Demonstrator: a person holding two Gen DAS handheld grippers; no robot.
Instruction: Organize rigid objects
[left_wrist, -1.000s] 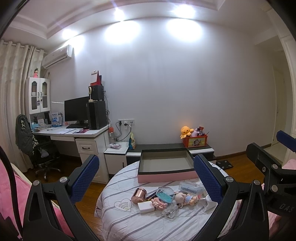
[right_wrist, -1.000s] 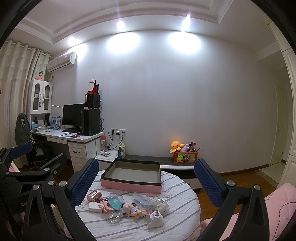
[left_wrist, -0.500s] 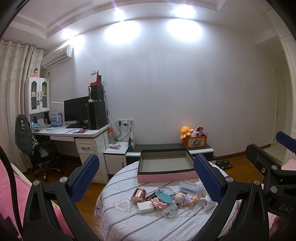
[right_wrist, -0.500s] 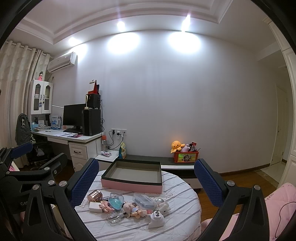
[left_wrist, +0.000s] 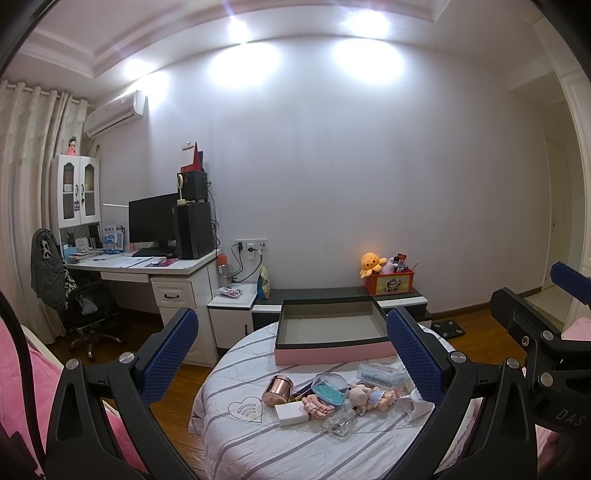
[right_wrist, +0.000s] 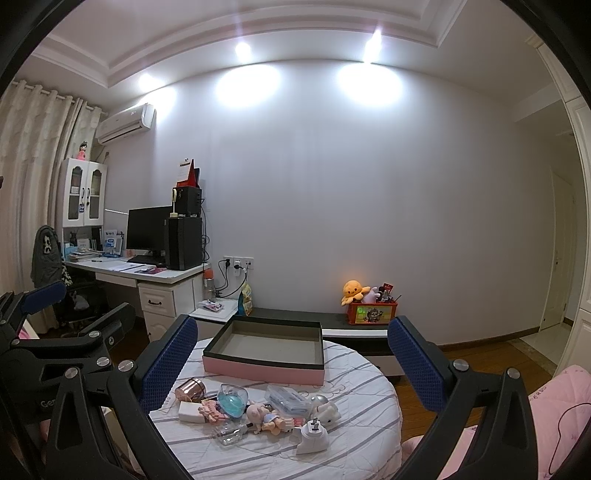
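both grippers held above the round table (left_wrist: 295, 454), well apart from everything on it. left gripper (left_wrist: 291, 354) jaws wide, nothing between them; right gripper (right_wrist: 291, 354) likewise wide and empty. pink box (right_wrist: 264, 349) sits open at the table's far side. small objects cluster in front of it: copper cup (right_wrist: 190, 388), doll (right_wrist: 267, 415), clear case (right_wrist: 290, 399), white plug (right_wrist: 313, 435).

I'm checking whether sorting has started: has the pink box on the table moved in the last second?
No. In the left wrist view the pink box sits at the same spot on the striped table, just before the low cabinet.
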